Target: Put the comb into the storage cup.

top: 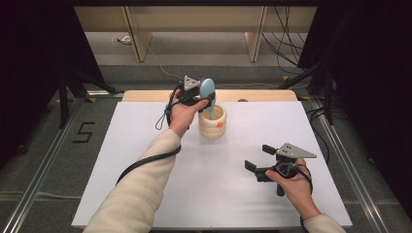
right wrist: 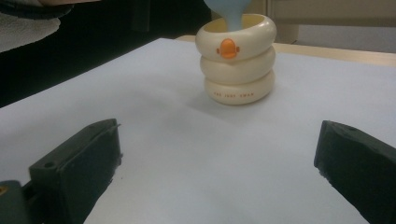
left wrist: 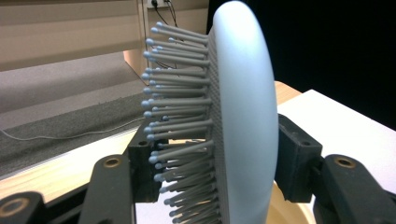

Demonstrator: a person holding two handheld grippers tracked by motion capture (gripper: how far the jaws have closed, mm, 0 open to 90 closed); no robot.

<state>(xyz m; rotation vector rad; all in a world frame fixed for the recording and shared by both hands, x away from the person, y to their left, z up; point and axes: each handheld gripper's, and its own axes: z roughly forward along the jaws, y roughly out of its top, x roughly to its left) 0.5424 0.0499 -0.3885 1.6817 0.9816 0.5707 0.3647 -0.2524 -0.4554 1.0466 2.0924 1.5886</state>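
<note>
Your left gripper [top: 208, 100] sits at the far side of the white tabletop [top: 145, 145], its jaws either side of the pale blue plastic hairbrush [top: 208, 90] standing upright in the cream ringed holder [top: 212, 124]. Your right gripper [top: 259, 158] rests nearer, well apart to its right.

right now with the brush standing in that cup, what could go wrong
The left tool brackets the light blue hairbrush at its head; in the left gripper view one pad sits among the bristles, so drawing back could snag them and drag the brush along. The brush stands handle-down and top-heavy in the cream ringed cup, so a tug might tip the cup on the white board.
</note>
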